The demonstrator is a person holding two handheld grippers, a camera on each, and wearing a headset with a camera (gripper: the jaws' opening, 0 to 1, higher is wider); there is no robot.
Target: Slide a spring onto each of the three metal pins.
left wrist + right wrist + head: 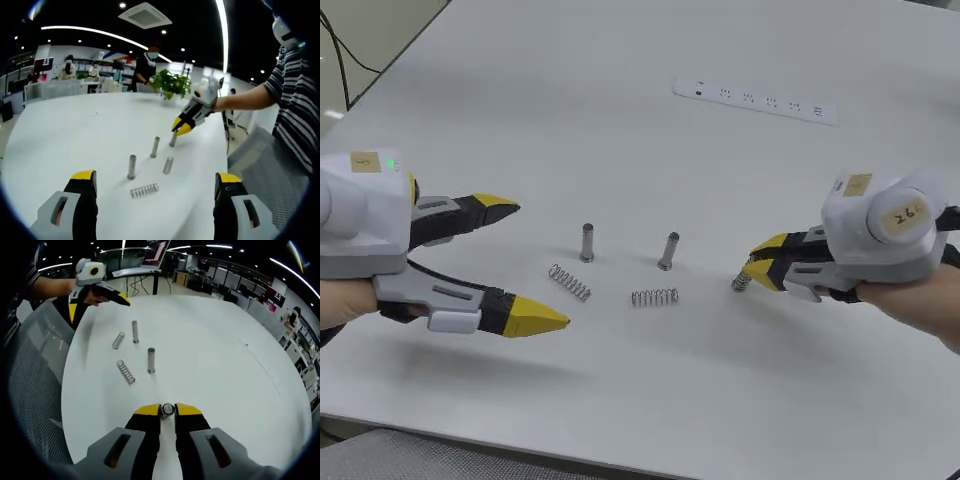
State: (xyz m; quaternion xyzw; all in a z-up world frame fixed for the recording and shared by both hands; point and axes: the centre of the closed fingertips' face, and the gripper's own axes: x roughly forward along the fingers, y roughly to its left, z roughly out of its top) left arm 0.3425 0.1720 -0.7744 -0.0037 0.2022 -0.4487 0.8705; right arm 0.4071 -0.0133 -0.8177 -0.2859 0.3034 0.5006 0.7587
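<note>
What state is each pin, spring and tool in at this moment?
left pin: upright, bare.
middle pin: upright, bare.
third pin: upright, gripped at its top; it may already carry a spring, hard to tell.
left spring: loose, lying on the table.
right spring: loose, lying on the table.
left tool: open, holding nothing.
right tool: shut on the third pin.

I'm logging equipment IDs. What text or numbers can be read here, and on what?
"26", handwritten, maybe more: round sticker on the right tool.
Tan sticker on the left tool: unreadable.
Rectangular sticker on the right tool: unreadable.
Power strip markings: too small.
</note>
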